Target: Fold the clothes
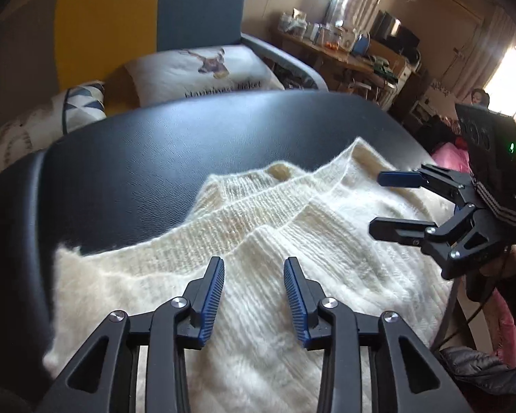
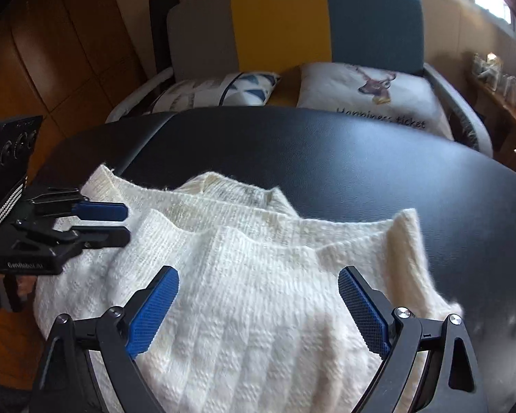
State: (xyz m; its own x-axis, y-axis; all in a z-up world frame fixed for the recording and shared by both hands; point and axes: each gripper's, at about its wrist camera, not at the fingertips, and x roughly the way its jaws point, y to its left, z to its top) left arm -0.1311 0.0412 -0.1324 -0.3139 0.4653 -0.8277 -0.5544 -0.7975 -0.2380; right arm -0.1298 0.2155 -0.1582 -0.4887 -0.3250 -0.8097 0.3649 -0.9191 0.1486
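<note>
Both pairs of jaws stand apart with nothing between their blue pads: the left gripper point(image 1: 254, 304) shows a moderate gap, the right gripper point(image 2: 258, 313) a wide one. Under them lies a cream knitted sweater point(image 1: 258, 241), fluffy and ribbed, gathered into several overlapping layers whose ribbed edges run as stepped ridges across the far side of the pile. One corner sticks up at its far right point(image 2: 407, 220) and a fuzzy edge trails off to the near left. Each gripper points steeply down and forward over the knit, hovering above it without touching. In the left wrist view, the right gripper comes in from the right edge with its fingers lying level over the sweater's right side. In the right wrist view, the left gripper does the same from the left. The sweater rests on the near part of a black padded table point(image 2: 326, 158). Beyond the table's far edge stands a grey, yellow and teal sofa point(image 2: 292, 17) with two printed cushions point(image 2: 368, 93).
</note>
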